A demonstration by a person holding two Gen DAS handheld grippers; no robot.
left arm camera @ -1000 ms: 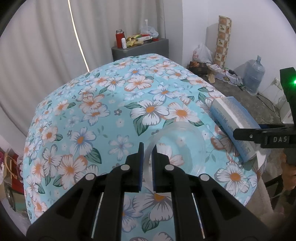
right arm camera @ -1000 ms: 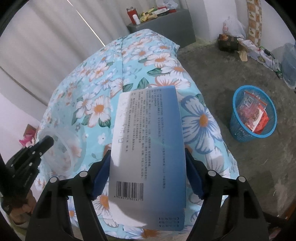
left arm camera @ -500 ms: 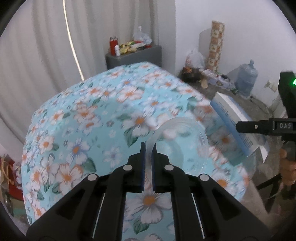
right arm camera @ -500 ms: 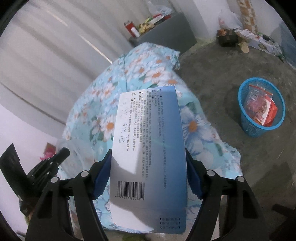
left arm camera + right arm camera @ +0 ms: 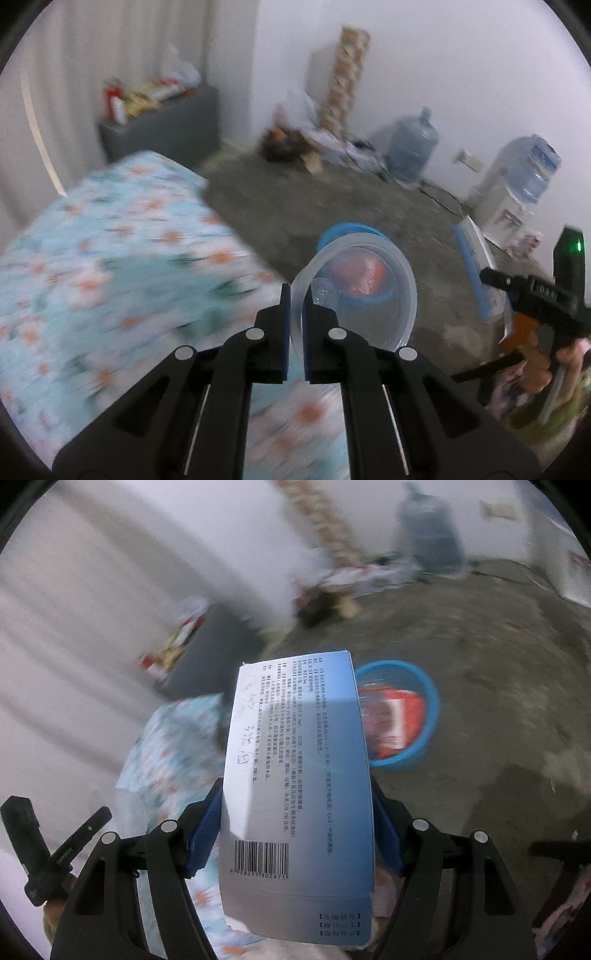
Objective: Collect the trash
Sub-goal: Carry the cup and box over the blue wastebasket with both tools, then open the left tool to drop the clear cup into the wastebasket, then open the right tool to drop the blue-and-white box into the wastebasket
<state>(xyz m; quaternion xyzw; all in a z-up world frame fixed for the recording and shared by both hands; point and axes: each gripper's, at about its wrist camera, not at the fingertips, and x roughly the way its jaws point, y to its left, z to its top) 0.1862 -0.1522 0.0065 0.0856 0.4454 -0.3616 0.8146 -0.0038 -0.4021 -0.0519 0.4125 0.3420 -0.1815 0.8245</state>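
My left gripper point(image 5: 295, 306) is shut on the rim of a clear plastic cup point(image 5: 365, 295) and holds it in the air past the table's edge. Through the cup I see the blue trash basket point(image 5: 345, 230) on the floor with red wrappers inside. My right gripper point(image 5: 295, 834) is shut on a blue-and-white cardboard box point(image 5: 295, 794) with a barcode; the box also shows edge-on in the left wrist view point(image 5: 474, 266). The basket point(image 5: 428, 709) stands on the floor just right of the box's far end.
The table with the floral cloth point(image 5: 110, 280) lies to the left. On the concrete floor by the far wall stand a water jug point(image 5: 413, 151), a water dispenser point(image 5: 517, 192), a grey cabinet point(image 5: 162, 125) and a pile of clutter point(image 5: 295, 144).
Both grippers have swung right, away from the table and toward the blue basket, each carrying its item. The views are blurred by the motion.
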